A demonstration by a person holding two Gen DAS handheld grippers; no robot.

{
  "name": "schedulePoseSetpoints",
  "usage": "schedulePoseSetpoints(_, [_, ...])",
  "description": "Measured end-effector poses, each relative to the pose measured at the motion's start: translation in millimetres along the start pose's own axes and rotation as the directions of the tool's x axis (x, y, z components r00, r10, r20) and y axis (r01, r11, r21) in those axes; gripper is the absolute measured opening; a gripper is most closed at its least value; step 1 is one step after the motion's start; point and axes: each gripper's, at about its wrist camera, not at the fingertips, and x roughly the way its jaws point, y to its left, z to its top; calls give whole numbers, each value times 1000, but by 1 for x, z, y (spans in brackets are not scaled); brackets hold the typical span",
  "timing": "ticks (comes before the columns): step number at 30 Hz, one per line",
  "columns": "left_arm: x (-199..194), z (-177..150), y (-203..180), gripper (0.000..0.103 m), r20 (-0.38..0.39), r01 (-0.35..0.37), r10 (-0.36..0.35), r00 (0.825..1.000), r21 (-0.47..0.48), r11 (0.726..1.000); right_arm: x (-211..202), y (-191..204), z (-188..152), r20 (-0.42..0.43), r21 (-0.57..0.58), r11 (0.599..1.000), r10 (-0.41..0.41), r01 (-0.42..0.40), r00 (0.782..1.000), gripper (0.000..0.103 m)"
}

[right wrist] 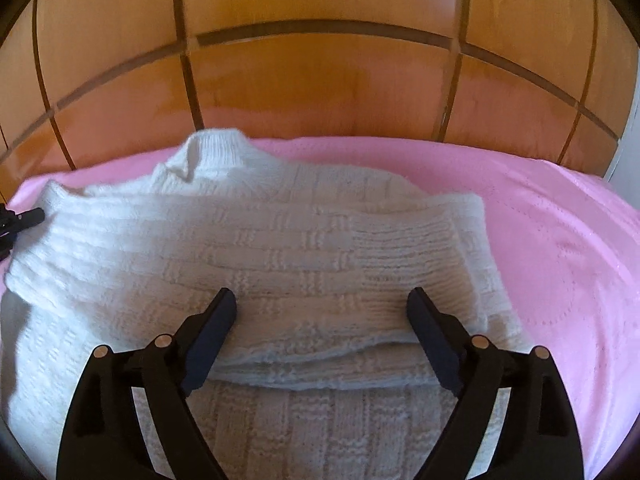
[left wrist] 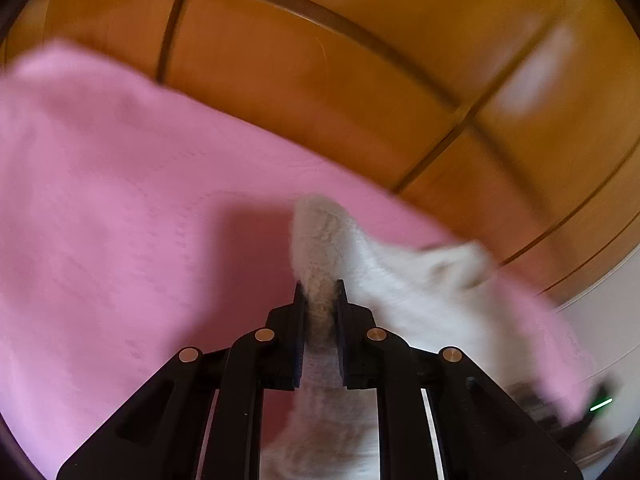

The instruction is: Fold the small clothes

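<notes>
Pink bedspread (right wrist: 540, 220); sweater (left wrist: 320, 240) within left tool (left wrist: 320, 286)

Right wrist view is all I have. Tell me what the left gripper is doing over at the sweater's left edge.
Observer: The left gripper is shut on a fold of the white sweater, pinched between its pads.
Operator: Report whether that fold is lifted.
Observer: It stands up above the fingertips, over the pink bedspread; blur hides how high.
Operator: Give me the right gripper's state.
Observer: The right gripper is open over the folded sleeve, holding nothing.
</notes>
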Motion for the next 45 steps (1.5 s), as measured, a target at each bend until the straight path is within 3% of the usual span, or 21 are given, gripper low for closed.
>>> schedulePoseSetpoints(3, [22,-8,-5,13,-51,-120,124,991,77,990,3,9,-1,-3,-39,999,-30,30,1000,90])
schedulePoseSetpoints(6, [12,-14,-14,27,-8,-209,211,977,114,971,8,12,-1,-14,-48,998,-48,47,999,93])
schedulePoseSetpoints(8, [-8,-22,-26,37,42,-202,198,979,131,971,11,9,-1,-21,-28,999,-39,39,999,94])
schedulePoseSetpoints(9, [-19,-28,-34,48,73,-183,173,982,152,971,11,8,-1,-22,-21,999,-35,35,999,94])
schedulePoseSetpoints(10, [-28,-34,-39,51,95,-174,160,983,172,970,11,8,-1,-21,-18,999,-34,34,999,94])
schedulePoseSetpoints(14, [-45,-65,-70,51,145,-162,122,982,305,939,10,9,-2,-14,-18,999,-39,39,999,95])
schedulePoseSetpoints(25, [-33,-77,-81,51,123,-133,99,987,307,942,6,9,-3,-1,-17,998,-53,53,999,96])
schedulePoseSetpoints(33, [-7,-72,-60,51,50,-153,145,988,268,951,8,8,-3,-8,-13,999,-52,52,999,98])
schedulePoseSetpoints(37, [2,-66,-40,51,15,-108,107,994,180,978,12,11,-2,-19,-20,998,-68,67,998,99])
schedulePoseSetpoints(45, [-39,-84,-36,51,48,-117,111,993,154,981,7,7,-1,-27,-4,999,-43,43,999,100])
